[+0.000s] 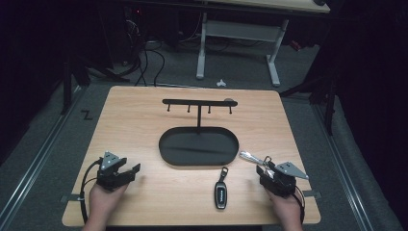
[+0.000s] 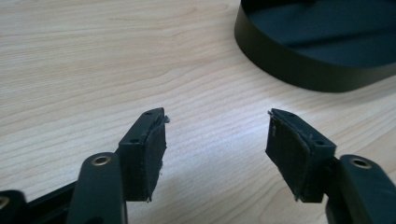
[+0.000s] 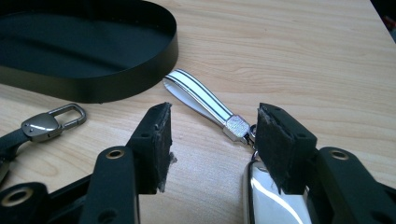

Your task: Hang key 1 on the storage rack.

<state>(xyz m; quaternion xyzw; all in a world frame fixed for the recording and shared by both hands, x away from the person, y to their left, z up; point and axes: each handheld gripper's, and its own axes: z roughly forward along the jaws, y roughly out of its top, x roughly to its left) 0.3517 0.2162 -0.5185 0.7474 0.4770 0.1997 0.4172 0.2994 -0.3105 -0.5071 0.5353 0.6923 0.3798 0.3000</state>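
Observation:
A black oval tray point(image 1: 166, 155) with a T-shaped hook rack point(image 1: 198, 102) stands mid-table. A black car key fob point(image 1: 221, 194) lies in front of it, and its metal clasp point(image 3: 50, 123) shows in the right gripper view. A white striped strap point(image 3: 201, 97) with a silver clasp lies right of the tray point(image 3: 116, 84); a shiny chrome piece point(image 3: 273, 198) hangs off its near end. My right gripper point(image 3: 214, 108) is open, its jaws astride the strap's clasp end without touching it. My left gripper point(image 2: 217, 116) stands open over bare wood at the front left, the tray point(image 2: 299, 70) ahead to its right.
The wooden table point(image 1: 134, 120) has bare room on its left half and behind the rack. In the high view the left gripper point(image 1: 131, 169) and right gripper point(image 1: 263, 169) sit near the front edge. A white desk frame point(image 1: 235, 33) and cables lie beyond on the floor.

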